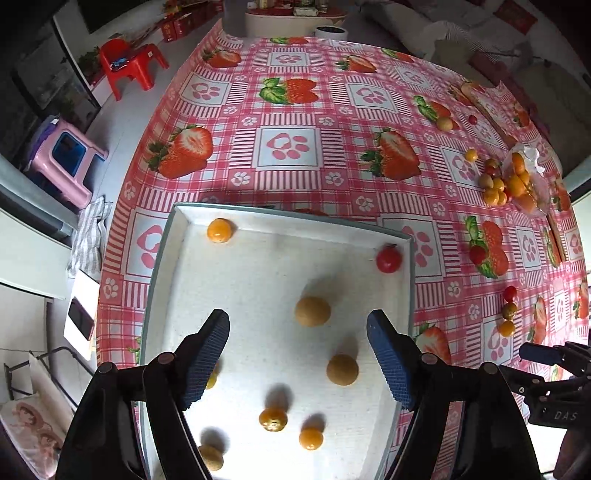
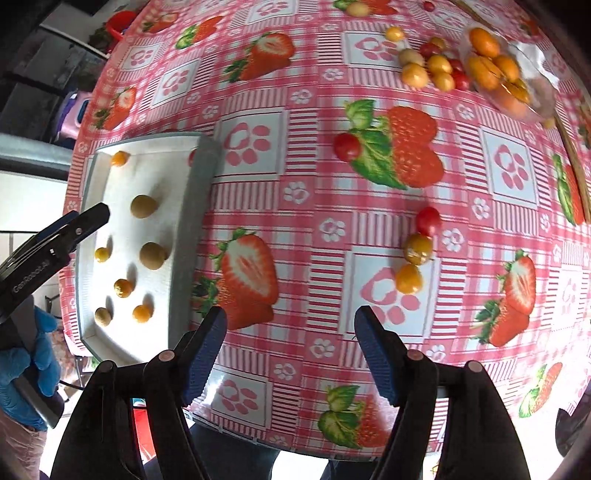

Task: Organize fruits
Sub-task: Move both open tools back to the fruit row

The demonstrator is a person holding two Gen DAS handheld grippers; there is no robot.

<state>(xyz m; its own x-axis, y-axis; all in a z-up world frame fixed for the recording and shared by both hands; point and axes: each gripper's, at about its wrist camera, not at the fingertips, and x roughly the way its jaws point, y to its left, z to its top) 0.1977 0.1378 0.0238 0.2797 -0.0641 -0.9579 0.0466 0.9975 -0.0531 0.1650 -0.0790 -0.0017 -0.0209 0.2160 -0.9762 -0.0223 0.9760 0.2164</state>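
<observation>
Left tongs (image 1: 298,360) open, empty, over tray (image 1: 406,295) holding sorted fruit. Right tongs (image 2: 290,356) open above counter (image 2: 314,206); I centre next over nearest loose yellow fruit (image 2: 408,278), avoiding its neighbours.

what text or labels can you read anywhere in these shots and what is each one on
"GenRobot.AI": white lettering on the black body of the left gripper, seen from the right wrist view.
"DAS": pale letters, cut off at the frame edge, on the black body of the right gripper, seen from the left wrist view.
Red boxes on the floor beyond the table: print too small to read.
</observation>
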